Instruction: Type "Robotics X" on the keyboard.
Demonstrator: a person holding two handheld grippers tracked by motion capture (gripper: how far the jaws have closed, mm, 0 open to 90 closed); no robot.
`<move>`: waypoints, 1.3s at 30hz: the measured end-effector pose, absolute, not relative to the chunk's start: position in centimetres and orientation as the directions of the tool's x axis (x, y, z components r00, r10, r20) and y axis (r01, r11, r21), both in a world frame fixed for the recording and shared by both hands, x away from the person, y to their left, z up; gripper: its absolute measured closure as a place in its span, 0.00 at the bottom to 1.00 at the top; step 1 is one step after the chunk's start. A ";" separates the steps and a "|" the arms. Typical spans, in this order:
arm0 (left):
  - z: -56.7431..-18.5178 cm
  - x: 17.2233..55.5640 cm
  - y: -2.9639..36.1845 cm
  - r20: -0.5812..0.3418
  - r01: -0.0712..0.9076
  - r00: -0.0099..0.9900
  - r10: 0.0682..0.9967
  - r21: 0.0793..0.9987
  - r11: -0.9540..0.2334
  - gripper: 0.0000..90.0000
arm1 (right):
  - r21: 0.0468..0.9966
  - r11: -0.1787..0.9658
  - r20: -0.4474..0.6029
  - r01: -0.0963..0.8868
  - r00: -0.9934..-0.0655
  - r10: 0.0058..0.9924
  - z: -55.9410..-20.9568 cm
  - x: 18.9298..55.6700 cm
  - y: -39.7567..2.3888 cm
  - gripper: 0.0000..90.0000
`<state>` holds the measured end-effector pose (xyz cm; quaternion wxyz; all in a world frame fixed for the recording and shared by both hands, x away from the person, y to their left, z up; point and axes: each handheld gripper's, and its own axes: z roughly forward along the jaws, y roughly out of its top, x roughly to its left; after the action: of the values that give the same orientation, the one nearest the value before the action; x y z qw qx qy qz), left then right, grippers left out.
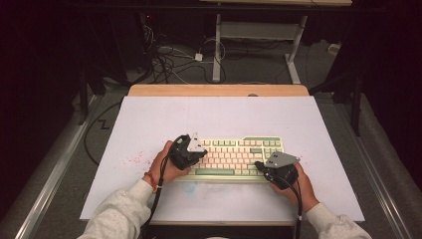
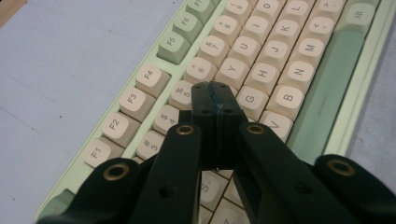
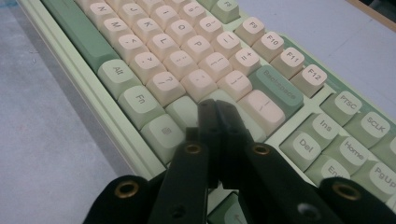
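Keyboard (image 1: 234,158), pale green case with cream and green keycaps, lies on the white tabletop (image 1: 219,119) toward its near edge, long side parallel to that edge. High view: the left gripper (image 1: 199,151) is held over the keyboard's left end, its grey three-cornered plate (image 1: 195,144) uppermost; the right gripper (image 1: 260,165) is held over the near right part of the keyboard, also under a grey plate. Each is carried by a hand in a light sleeve (image 1: 122,211), with a black cable (image 1: 158,196) trailing toward the near edge. Faint pink specks (image 1: 133,160) mark the tabletop left of the keyboard. A wooden strip (image 1: 219,90) borders the far side of the top.

Left gripper view: the left gripper (image 2: 215,88) has its two black jaws pressed together with nothing between them; the tips stand over the upper letter rows, just beside the 5 key (image 2: 183,94) and the G key (image 2: 252,101). The green space bar (image 2: 327,88) runs along the right.

Right gripper view: the right gripper (image 3: 215,106) likewise has its jaws closed flat on each other and empty; the tips stand over the pale green keys at the right end of the letter block, near the Fn key (image 3: 139,100) and below the Backspace key (image 3: 279,88). Whether either pair of tips touches a keycap cannot be told.
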<state>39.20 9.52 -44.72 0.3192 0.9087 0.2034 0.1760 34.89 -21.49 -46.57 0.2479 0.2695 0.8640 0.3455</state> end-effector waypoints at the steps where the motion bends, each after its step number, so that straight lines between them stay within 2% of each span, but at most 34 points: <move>1: -44.7 39.3 9.4 0.189 0.256 0.859 0.476 0.647 -0.718 0.97 | 0.731 0.616 -0.242 0.294 -0.732 0.637 -46.6 34.9 -21.5 1.00; 21: -45.6 40.1 8.5 0.200 0.271 0.857 0.475 0.608 -0.746 0.97 | 0.729 0.621 -0.249 0.288 -0.733 0.633 -46.6 34.9 -21.5 1.00; 28: -44.6 39.5 9.0 0.226 0.241 0.848 0.479 0.642 -0.728 0.94 | 0.726 0.626 -0.260 0.285 -0.728 0.634 -46.4 34.8 -21.4 1.00; 33: -43.1 38.5 10.4 0.243 0.197 0.842 0.481 0.692 -0.694 0.86 | 0.752 0.601 -0.255 0.272 -0.721 0.645 -45.7 34.4 -21.8 1.00; 36: -42.5 37.9 11.2 0.263 0.175 0.835 0.483 0.706 -0.686 0.77 | 0.764 0.592 -0.258 0.255 -0.721 0.643 -45.1 34.1 -21.9 1.00; 39: -42.4 37.2 12.2 0.275 0.163 0.823 0.497 0.723 -0.671 0.61 | 0.771 0.586 -0.255 0.249 -0.723 0.642 -44.7 33.8 -22.0 1.00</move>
<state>37.21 12.22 -42.39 0.3600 0.8843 0.1865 0.2317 33.83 -22.01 -44.70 0.2644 0.2620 0.8504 0.3719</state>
